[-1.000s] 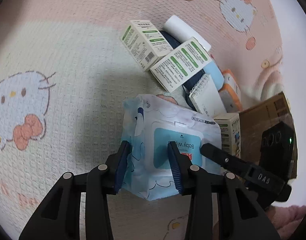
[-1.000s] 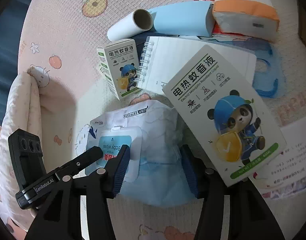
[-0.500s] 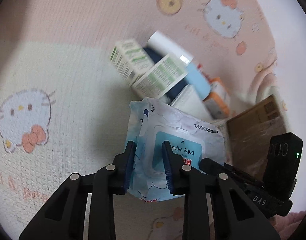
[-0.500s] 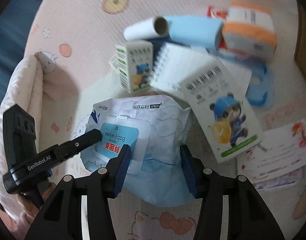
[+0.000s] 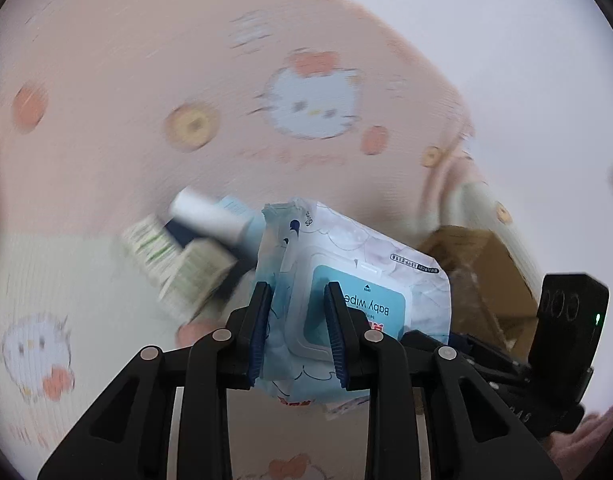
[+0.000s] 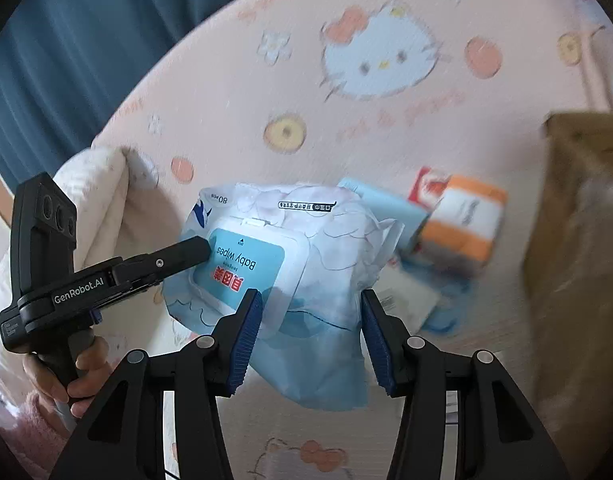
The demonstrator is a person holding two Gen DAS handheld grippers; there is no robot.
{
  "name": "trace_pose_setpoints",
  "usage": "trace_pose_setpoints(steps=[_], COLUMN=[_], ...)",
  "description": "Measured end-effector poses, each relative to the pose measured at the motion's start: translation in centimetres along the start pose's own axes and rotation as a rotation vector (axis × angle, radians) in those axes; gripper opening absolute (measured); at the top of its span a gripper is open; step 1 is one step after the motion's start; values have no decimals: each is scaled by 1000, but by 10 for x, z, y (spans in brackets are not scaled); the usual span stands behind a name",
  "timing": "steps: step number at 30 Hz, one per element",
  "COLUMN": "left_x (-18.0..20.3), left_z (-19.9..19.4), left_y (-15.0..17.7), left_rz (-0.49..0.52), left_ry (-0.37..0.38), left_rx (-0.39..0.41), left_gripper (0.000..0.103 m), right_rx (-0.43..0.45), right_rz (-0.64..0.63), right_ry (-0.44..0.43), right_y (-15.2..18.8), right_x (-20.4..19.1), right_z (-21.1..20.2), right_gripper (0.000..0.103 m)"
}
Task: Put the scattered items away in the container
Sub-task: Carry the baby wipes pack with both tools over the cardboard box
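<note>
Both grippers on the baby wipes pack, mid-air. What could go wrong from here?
1. The baby wipes pack is soft. The left gripper pinches only one end and the right gripper the other, so it may sag or slip.
2. The cardboard box sits close on the right; the pack could catch its wall.
3. Motion blur suggests a fast move, which may loosen the hold.

A soft, glossy plastic film, wrinkled and creased, was seen on the pack of baby wipes (image 6: pixel 306 248), with a smooth, rigid plastic lid on its face. Matt black plastic was shown by the arms of the right gripper (image 6: pixel 310 334), and its fingers (image 6: pixel 246 332) were faced with ribbed blue pads of a rubbery look; the same was seen on the left gripper (image 5: pixel 296 334). Beneath both, a woven, finely textured matt cloth (image 6: pixel 366 128) was spread. To the right of the right gripper, dull brown cardboard was shown by the box (image 6: pixel 578 240).
</note>
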State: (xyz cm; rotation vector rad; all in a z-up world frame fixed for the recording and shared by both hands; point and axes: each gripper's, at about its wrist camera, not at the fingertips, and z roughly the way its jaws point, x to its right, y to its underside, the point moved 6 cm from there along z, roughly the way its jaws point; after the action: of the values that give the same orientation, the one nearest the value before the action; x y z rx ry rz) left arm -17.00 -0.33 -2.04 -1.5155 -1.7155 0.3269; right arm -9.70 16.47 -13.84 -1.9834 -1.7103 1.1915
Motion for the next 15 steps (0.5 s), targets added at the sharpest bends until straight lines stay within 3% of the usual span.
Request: trace_pose_setpoints(steps=[9, 15], left_x=[102, 187], left_z=[35, 63], left_y=[-25, -38], left_rz=[91, 231], left_ry=[164, 264], left_rx=[-5, -34], left_gripper=[30, 30], right_rx=[180, 295], right_rz=[50, 140], right_ry=[170, 274], right_y=[-25, -31], right_x=[50, 96], right_z=[-82, -143], right_gripper=[48, 48])
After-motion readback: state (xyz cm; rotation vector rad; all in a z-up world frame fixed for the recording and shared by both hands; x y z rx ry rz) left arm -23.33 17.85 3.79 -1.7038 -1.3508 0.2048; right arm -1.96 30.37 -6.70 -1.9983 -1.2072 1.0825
